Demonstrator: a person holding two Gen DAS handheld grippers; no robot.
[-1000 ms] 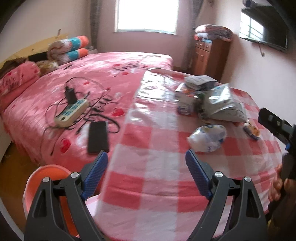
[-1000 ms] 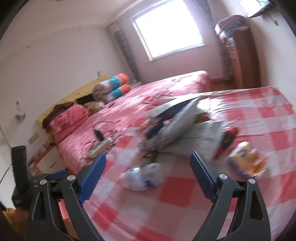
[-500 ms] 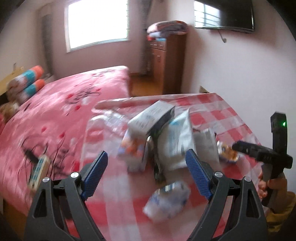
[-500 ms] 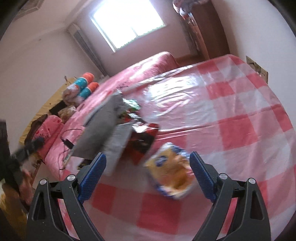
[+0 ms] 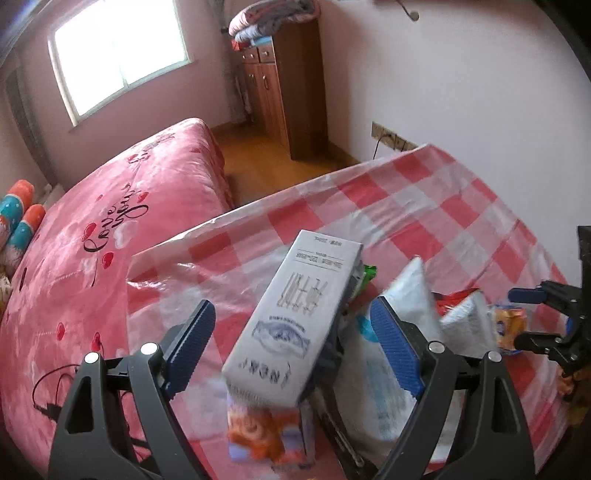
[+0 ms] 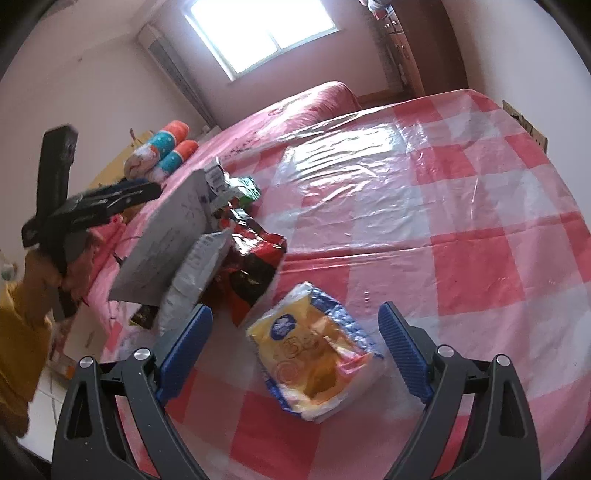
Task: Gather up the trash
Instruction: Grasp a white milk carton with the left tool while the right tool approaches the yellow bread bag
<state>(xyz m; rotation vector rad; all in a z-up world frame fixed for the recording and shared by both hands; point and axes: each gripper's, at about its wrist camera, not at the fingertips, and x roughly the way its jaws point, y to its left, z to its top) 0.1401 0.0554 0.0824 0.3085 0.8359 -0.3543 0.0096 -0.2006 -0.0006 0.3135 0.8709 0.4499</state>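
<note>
Both grippers, left point(image 5: 291, 345) and right point(image 6: 295, 350), angle downward with jaws spread wide, gripping nothing. One grey carton point(image 5: 295, 321) lies between the left jaws, atop one orange-printed box point(image 5: 266, 435). One yellow-and-blue wrapper point(image 6: 314, 354) lies between the right jaws on the checked tablecloth point(image 6: 461, 229), beside one red-black bag point(image 6: 255, 258).

**Daylit room, fisheye bend, some blur**

A blown-out window point(image 6: 262, 35) at twelve o'clock lights both views. Glare sheens the tabletop's plastic cover point(image 6: 369, 155). Near the left view's six o'clock the trash pile point(image 5: 266, 435) smears; edges curve and darken.
</note>
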